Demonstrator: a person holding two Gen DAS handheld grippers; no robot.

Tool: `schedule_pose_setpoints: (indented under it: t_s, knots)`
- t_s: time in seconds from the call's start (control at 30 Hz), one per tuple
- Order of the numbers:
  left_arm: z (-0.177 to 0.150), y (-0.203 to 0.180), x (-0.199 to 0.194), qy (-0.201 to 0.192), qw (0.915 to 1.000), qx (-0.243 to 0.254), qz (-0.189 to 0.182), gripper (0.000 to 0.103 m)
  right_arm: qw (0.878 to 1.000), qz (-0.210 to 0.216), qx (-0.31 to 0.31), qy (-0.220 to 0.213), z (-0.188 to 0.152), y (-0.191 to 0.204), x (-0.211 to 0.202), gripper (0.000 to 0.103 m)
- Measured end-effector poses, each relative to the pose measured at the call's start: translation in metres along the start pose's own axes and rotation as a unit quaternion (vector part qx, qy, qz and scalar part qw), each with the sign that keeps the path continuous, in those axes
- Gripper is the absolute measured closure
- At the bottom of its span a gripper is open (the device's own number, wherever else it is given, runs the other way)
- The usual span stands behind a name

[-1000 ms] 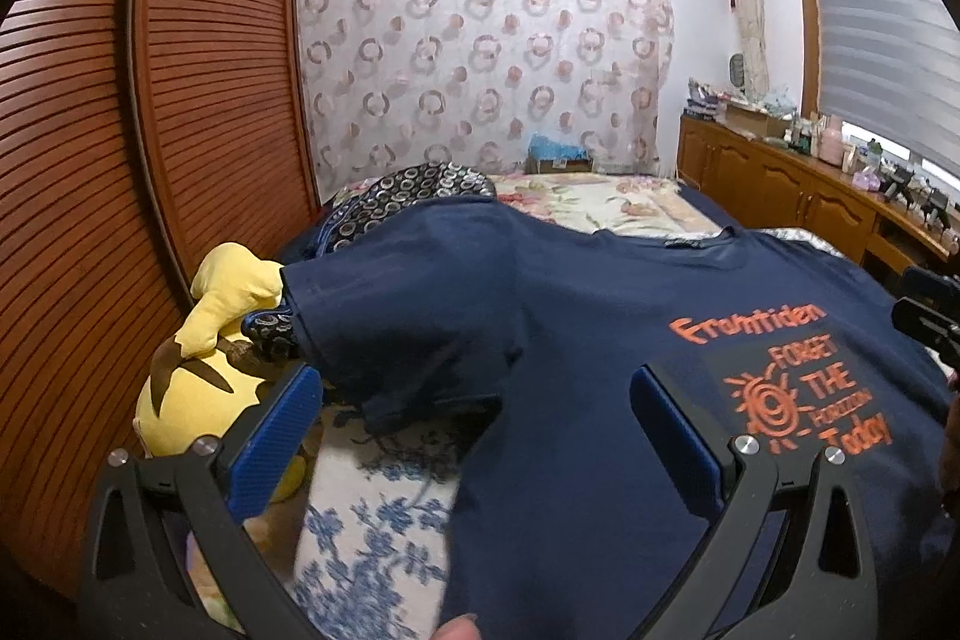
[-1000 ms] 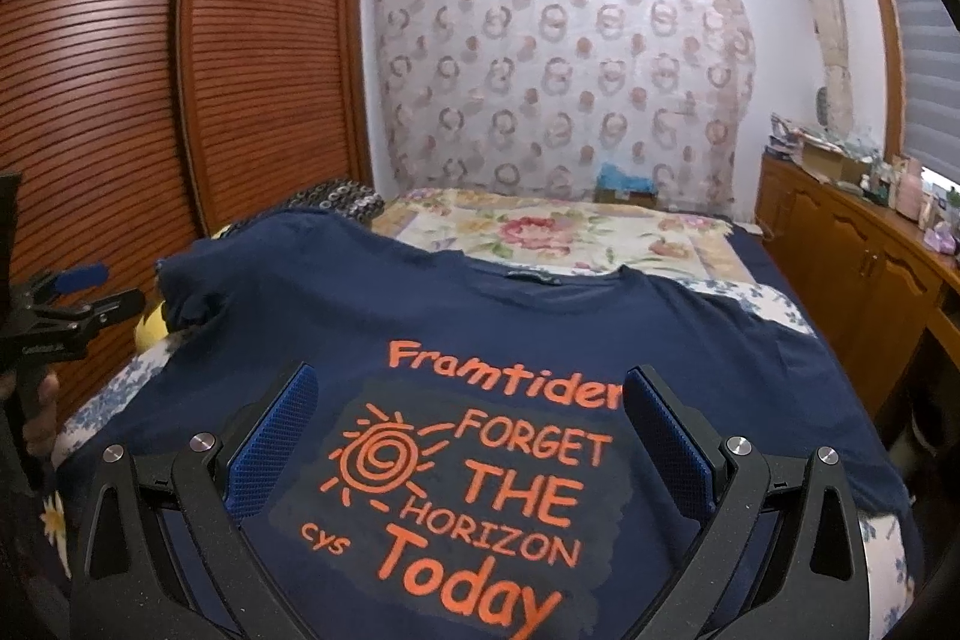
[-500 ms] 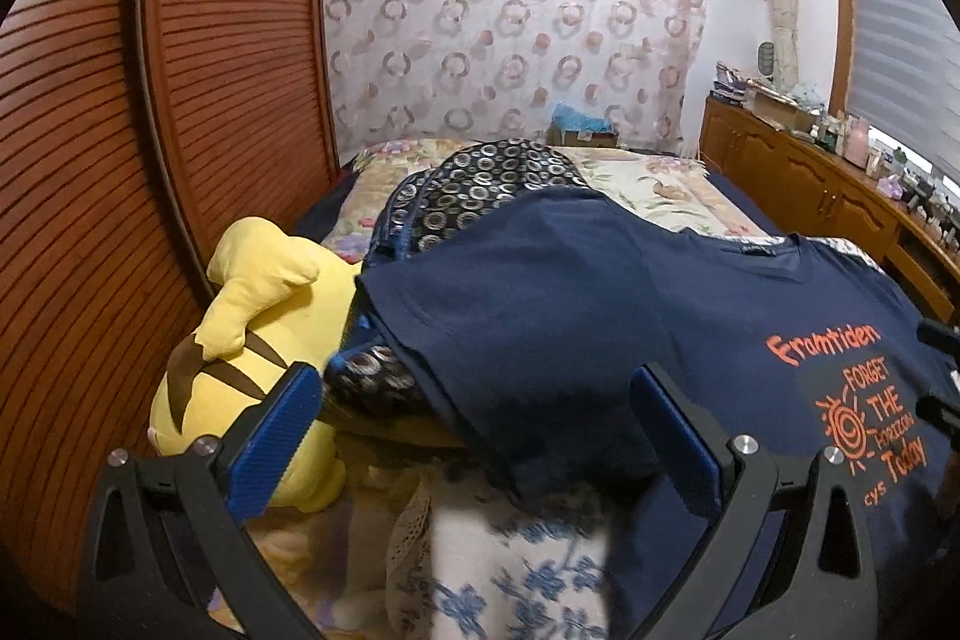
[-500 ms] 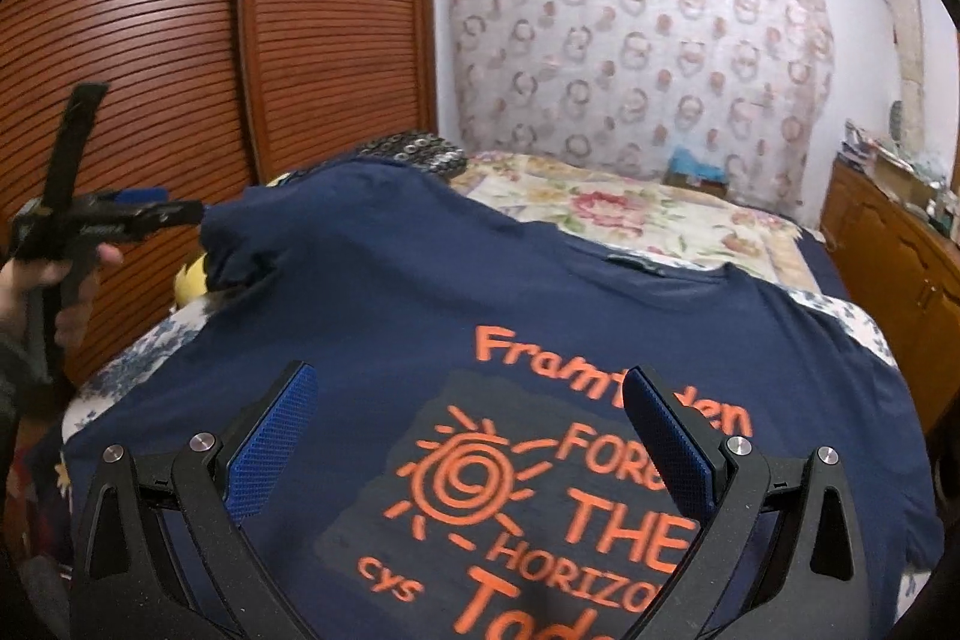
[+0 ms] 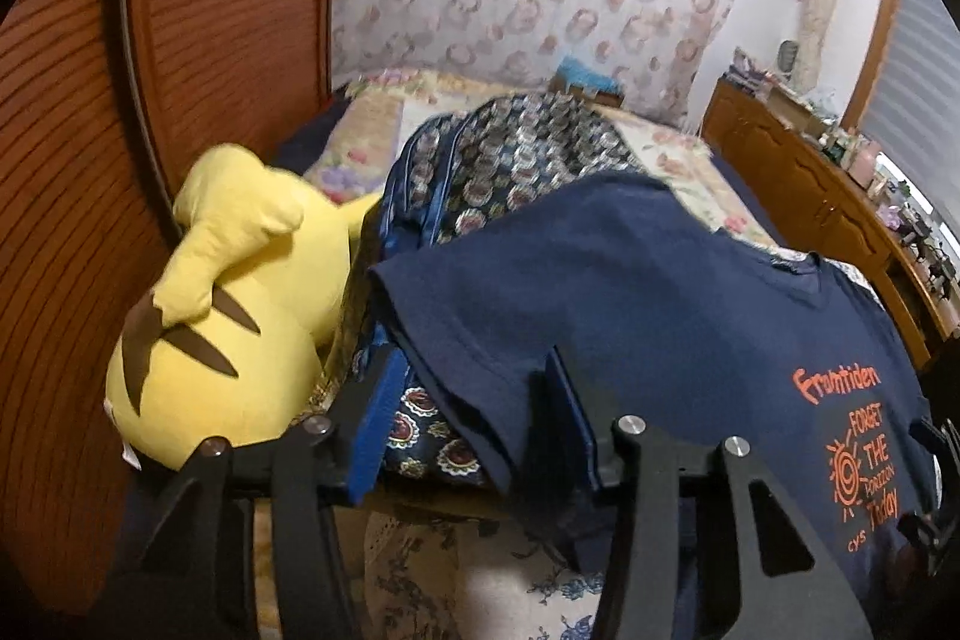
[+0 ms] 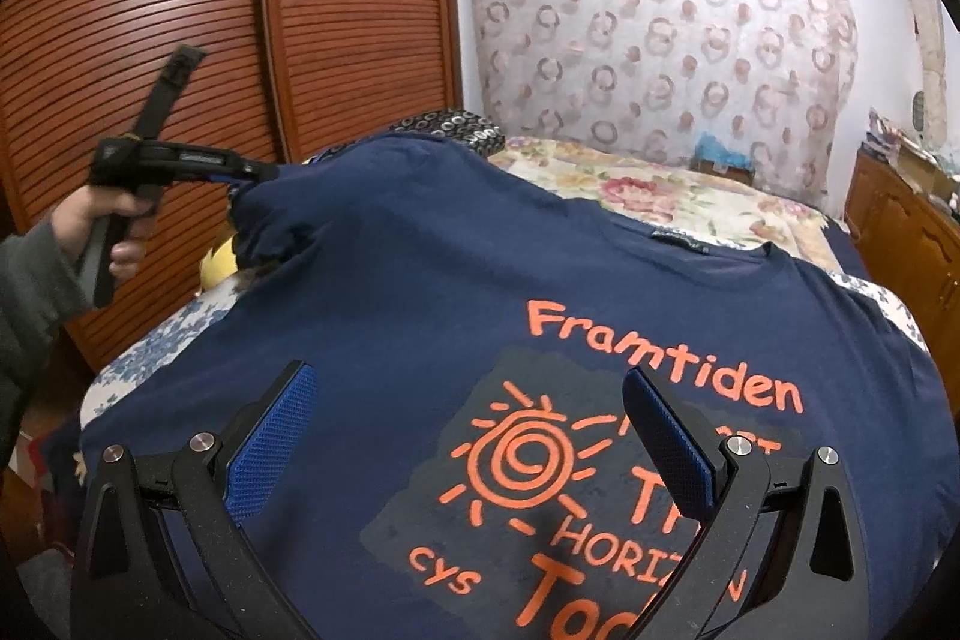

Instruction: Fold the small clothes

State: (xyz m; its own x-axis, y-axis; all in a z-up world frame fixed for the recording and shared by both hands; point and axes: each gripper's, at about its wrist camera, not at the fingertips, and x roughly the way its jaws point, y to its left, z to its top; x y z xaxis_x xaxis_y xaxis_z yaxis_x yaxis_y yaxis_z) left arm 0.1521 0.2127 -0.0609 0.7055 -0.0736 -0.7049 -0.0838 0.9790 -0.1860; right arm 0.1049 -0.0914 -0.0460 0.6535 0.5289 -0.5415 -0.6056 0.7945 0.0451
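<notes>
A navy T-shirt (image 6: 456,280) with orange print lies face up on the bed; it also shows in the left wrist view (image 5: 630,292). My left gripper (image 5: 474,418) has its jaws partly closed around the hem of the left sleeve (image 5: 456,370), with a gap still between the pads. In the right wrist view the left gripper (image 6: 240,175) meets the bunched sleeve. My right gripper (image 6: 474,436) is open and empty, hovering over the printed chest.
A yellow plush toy (image 5: 228,304) lies at the bed's left side against a wooden slatted wardrobe (image 6: 210,10). A patterned pillow (image 5: 516,160) sits under the sleeve. A wooden dresser (image 5: 840,220) runs along the right. A floral sheet (image 6: 660,190) covers the bed.
My left gripper moved forward onto the left sleeve and its jaws narrowed from wide open. My right gripper shifted slightly and stayed open.
</notes>
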Motion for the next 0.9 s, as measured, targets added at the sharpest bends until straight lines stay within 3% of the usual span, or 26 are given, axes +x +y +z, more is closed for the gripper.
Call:
schedule_pose_setpoints:
  t_s: [0.23, 0.3, 0.37, 0.47, 0.63, 0.9]
  knots:
    - [-0.005, 0.0, 0.002, 0.017, 0.9996, -0.007, -0.021, 0.055, 1.0, 0.007, -0.007, -0.003, -0.005, 0.01, -0.008, 0.0]
    - [-0.005, 0.002, 0.001, 0.019, 0.9994, -0.007, -0.03, 0.059, 1.0, 0.01, -0.008, -0.003, -0.007, 0.011, -0.009, 0.0]
    - [-0.005, 0.003, 0.0, 0.023, 0.9987, -0.009, -0.044, 0.081, 1.0, 0.007, -0.01, -0.004, -0.007, 0.011, -0.011, 0.0]
    - [-0.004, -0.001, -0.005, 0.017, 0.9983, 0.0, -0.055, 0.102, 1.0, 0.008, -0.004, -0.004, -0.006, 0.008, -0.011, 0.0]
    - [0.002, -0.032, -0.033, -0.027, 0.9972, 0.043, -0.054, 0.103, 1.0, 0.004, 0.009, -0.007, -0.009, 0.002, -0.014, 0.0]
    - [0.026, -0.098, -0.07, -0.069, 0.9876, 0.102, -0.097, 0.103, 1.0, -0.007, 0.024, -0.015, -0.012, -0.014, -0.023, 0.0]
